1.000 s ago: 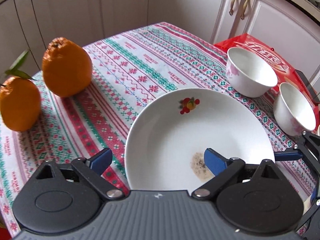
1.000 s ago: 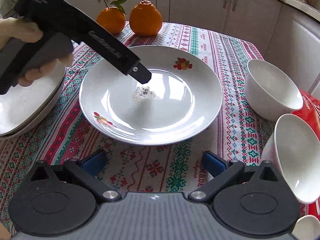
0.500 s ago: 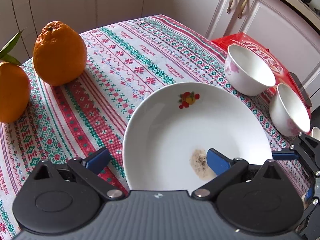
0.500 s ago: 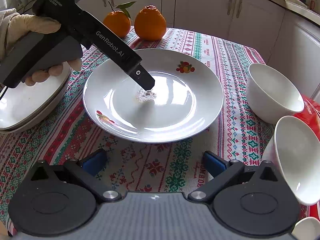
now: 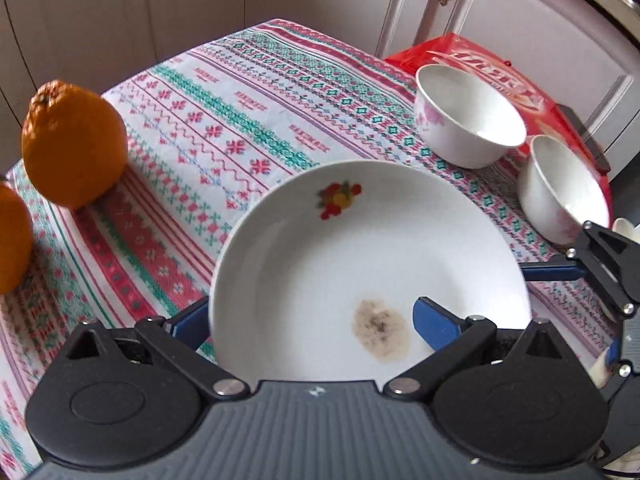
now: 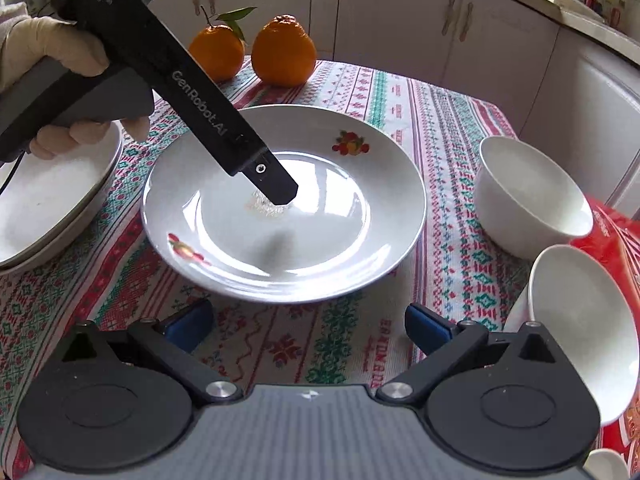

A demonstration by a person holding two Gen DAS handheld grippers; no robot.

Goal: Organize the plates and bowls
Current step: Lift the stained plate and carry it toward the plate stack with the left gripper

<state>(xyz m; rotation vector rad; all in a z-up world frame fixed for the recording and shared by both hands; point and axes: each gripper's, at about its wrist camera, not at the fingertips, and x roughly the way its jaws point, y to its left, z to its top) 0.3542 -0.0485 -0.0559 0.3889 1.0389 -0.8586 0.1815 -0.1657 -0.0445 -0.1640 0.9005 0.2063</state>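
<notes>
A white plate [image 5: 360, 248] with a fruit motif and a brown stain lies on the patterned tablecloth [image 5: 224, 128]. My left gripper [image 5: 312, 320] is open wide and straddles the plate's near left rim. Its left pad is partly hidden behind the rim, and its right pad hovers over the plate's inside beside the stain. In the right wrist view one of its fingers [image 6: 276, 188] points down into the plate [image 6: 340, 240], held by a gloved hand [image 6: 60, 60]. My right gripper [image 6: 308, 326] is open over the cloth just in front of the plate, with nothing between its pads.
Two white bowls [image 6: 528, 196] [image 6: 580, 328] stand right of the plate, by a red bag [image 6: 616, 240]. A stack of white plates [image 6: 48, 200] lies at the left. Two oranges [image 6: 284, 52] [image 6: 216, 52] sit at the far table edge. White cabinets surround the table.
My left gripper has dipped toward the plate and turned a little. Its left pad, earlier clear on the cloth, now sits behind the rim. The right gripper has stayed put.
</notes>
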